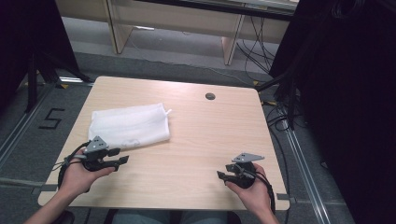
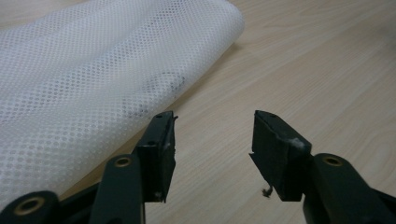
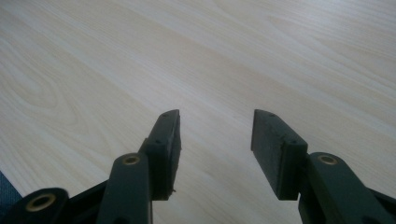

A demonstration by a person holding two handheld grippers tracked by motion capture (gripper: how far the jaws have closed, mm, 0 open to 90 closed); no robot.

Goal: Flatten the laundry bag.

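Observation:
A folded white mesh cloth [image 1: 130, 125] lies on the left half of the light wooden table [image 1: 201, 135]. My left gripper [image 1: 122, 157] rests just in front of the cloth's near edge, held in a hand and pointing right, jaws open and empty. In the left gripper view the mesh cloth [image 2: 93, 74] lies to the left of the open gripper [image 2: 214, 140], with bare wood between the jaws. My right gripper [image 1: 221, 177] sits near the front right of the table, pointing left. In the right gripper view that gripper [image 3: 215, 144] stands open over bare wood.
A small dark round grommet [image 1: 210, 96] sits near the table's far edge. A wooden desk frame [image 1: 177, 23] stands beyond the table. Black stands and cables [image 1: 285, 93] crowd the floor to the right. A black stand [image 1: 35, 70] rises at the left.

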